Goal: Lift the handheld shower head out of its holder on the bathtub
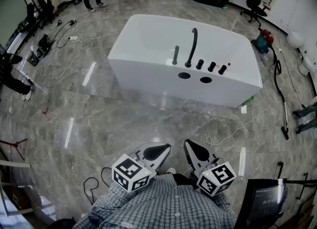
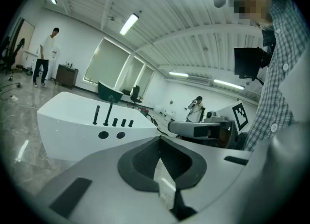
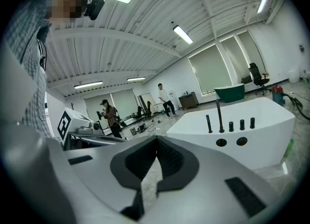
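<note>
Slim black shower head (image 1: 176, 54) stands on the glossy white tub (image 1: 148, 39), well ahead of left gripper (image 1: 159, 150) and right gripper (image 1: 194, 149), both closed, empty.

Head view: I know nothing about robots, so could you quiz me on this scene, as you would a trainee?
1. True or false: the shower head stands upright on the bathtub rim.
2. How many knobs stand in the row beside the spout? A two, B three, C five.
3. Fill in: the left tongs and right tongs are both ___ (open or shut), with nothing in them.
Key: 1 true; 2 B; 3 shut.
</note>
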### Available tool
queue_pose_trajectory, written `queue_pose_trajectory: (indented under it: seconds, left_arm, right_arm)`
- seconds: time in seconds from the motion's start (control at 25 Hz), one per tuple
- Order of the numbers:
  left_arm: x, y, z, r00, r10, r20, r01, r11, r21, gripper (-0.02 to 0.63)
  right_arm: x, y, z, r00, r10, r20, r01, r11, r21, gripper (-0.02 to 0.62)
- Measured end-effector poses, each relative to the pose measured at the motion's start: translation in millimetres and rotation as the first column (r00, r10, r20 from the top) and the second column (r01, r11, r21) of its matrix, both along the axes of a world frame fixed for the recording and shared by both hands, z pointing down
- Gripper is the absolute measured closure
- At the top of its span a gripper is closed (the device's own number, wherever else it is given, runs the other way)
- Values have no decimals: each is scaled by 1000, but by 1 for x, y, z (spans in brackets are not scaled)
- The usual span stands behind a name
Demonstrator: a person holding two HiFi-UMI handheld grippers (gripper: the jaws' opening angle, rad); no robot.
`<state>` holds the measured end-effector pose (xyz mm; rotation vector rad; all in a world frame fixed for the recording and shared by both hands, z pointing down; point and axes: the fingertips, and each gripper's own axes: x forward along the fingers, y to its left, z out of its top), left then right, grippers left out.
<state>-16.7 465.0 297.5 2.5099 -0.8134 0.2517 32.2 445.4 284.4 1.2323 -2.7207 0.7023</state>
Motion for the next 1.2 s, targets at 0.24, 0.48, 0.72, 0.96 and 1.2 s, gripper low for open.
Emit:
queue_pose_trajectory:
  seconds: [0.24, 0.48, 0.72, 0.96, 1.2]
  left_arm:
    - [3, -2, -2, 1000, -1, 1, 1, 1000, 0, 597]
    - [3, -1, -1, 1000, -2, 3, 2, 1000, -3, 597]
    - [6, -1, -3, 1000, -13, 4, 13, 1000, -2, 597]
    - [9, 4, -1, 999, -42, 10, 42, 999, 0, 597]
    - [17, 9, -7, 997, -80, 17, 80, 997, 4, 597]
  right_arm:
    - [2, -1, 0, 1000, -3, -7, 3, 1000, -9, 580]
    - [4, 0, 2, 1000, 4, -1, -4, 1000, -14, 580]
    - [11, 0, -1, 1000, 9, 15, -9, 1000, -13, 580]
    - [20, 4, -5, 1000, -12, 20, 11, 1000, 23, 580]
    - [40, 3, -2, 1000, 19, -3, -19, 1000, -1, 580]
